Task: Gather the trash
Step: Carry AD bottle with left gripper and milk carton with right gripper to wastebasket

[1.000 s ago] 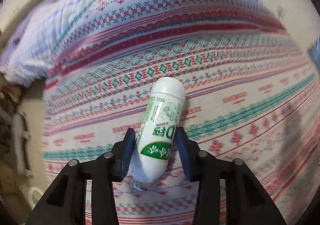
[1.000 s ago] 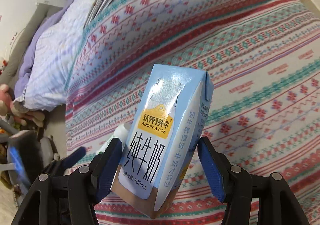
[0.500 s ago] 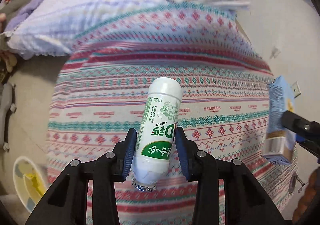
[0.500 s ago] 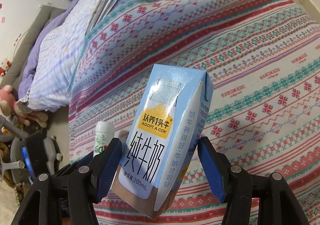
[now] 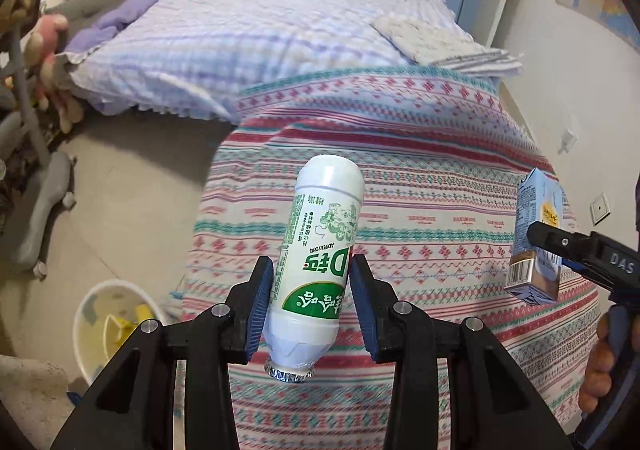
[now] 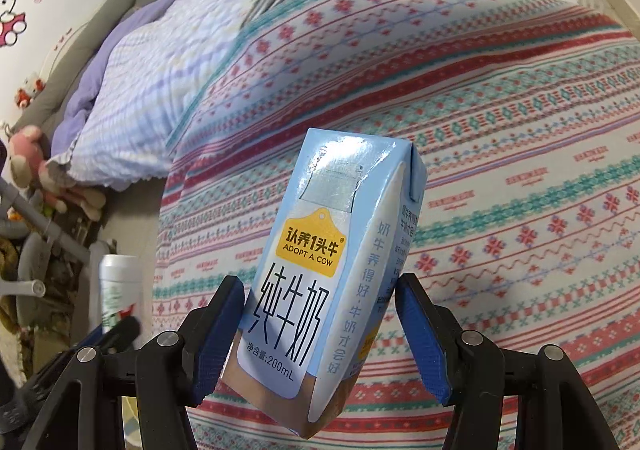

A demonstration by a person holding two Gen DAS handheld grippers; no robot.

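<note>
Above the patterned bedspread (image 5: pixel 440 185), both claws point steeply downward, each carrying one piece of trash clear of the bed. Left claw (image 5: pixel 312 302): blue pads pressed on either side of a white yoghurt-drink bottle (image 5: pixel 320 246) with a green label, jaws at a middling width. Right claw (image 6: pixel 320 334): pads clamped on the lower part of a pale blue milk carton (image 6: pixel 340 250), jaws set wider; the hand (image 5: pixel 604 366) on its handle shows at the right edge of the left wrist view.

Compared with one second earlier, the left view has swung off the bedspread alone and now takes in the checked quilt (image 5: pixel 248 41), the grey floor (image 5: pixel 132 177) and a white bin (image 5: pixel 108 326) at lower left; the right claw with its carton has entered at the right. The right view has shifted only slightly, and both grips are unchanged.

Orientation: the bottle's long axis runs along the fingers, tilted a little rightward, foil-sealed mouth toward the camera and rounded base away. The carton's long axis likewise follows the fingers, brown base nearest the camera, folded top away, leaning right.
</note>
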